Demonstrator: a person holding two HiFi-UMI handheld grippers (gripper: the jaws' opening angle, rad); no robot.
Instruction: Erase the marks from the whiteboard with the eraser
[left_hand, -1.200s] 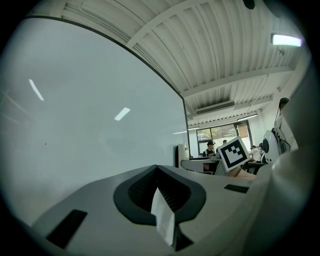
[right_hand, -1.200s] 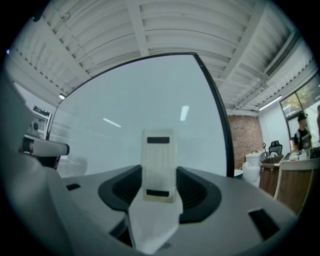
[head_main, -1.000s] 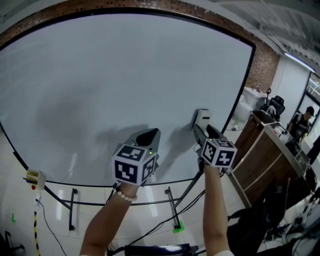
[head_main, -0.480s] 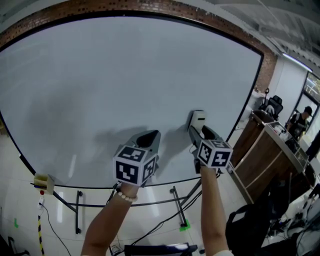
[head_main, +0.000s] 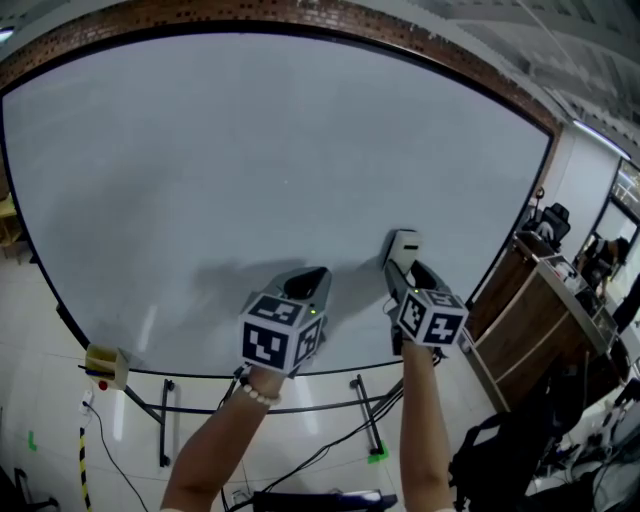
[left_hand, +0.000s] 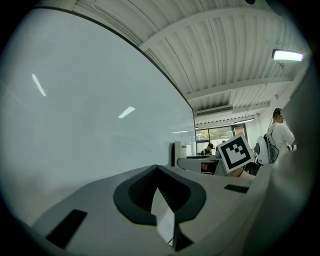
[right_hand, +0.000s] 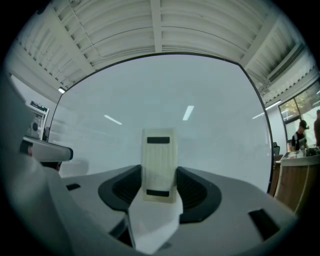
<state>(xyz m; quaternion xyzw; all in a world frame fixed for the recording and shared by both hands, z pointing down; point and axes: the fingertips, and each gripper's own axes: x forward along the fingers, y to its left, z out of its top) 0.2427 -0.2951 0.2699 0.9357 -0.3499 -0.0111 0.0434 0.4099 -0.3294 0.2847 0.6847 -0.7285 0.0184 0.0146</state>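
A large whiteboard (head_main: 250, 150) on a wheeled stand fills the head view; its surface looks wiped, with faint grey smudges and no clear marks. My right gripper (head_main: 402, 262) is shut on a cream eraser (head_main: 403, 245), whose far end lies against the board's lower right part. In the right gripper view the eraser (right_hand: 159, 165) stands upright between the jaws of the right gripper (right_hand: 159, 192), the board (right_hand: 165, 110) behind it. My left gripper (head_main: 308, 280) hovers near the lower board, shut with nothing held. In the left gripper view the left gripper (left_hand: 161, 192) is closed beside the board (left_hand: 85, 110).
The board's stand legs (head_main: 165, 435) and cables lie on the tiled floor below. A small yellow box (head_main: 104, 362) hangs at the stand's lower left. A wooden counter (head_main: 540, 310) stands at the right, with people (left_hand: 280, 132) farther off.
The view has shifted so the board sits further right and lower. Both grippers stay close to the lower board; the eraser has slid slightly along it.
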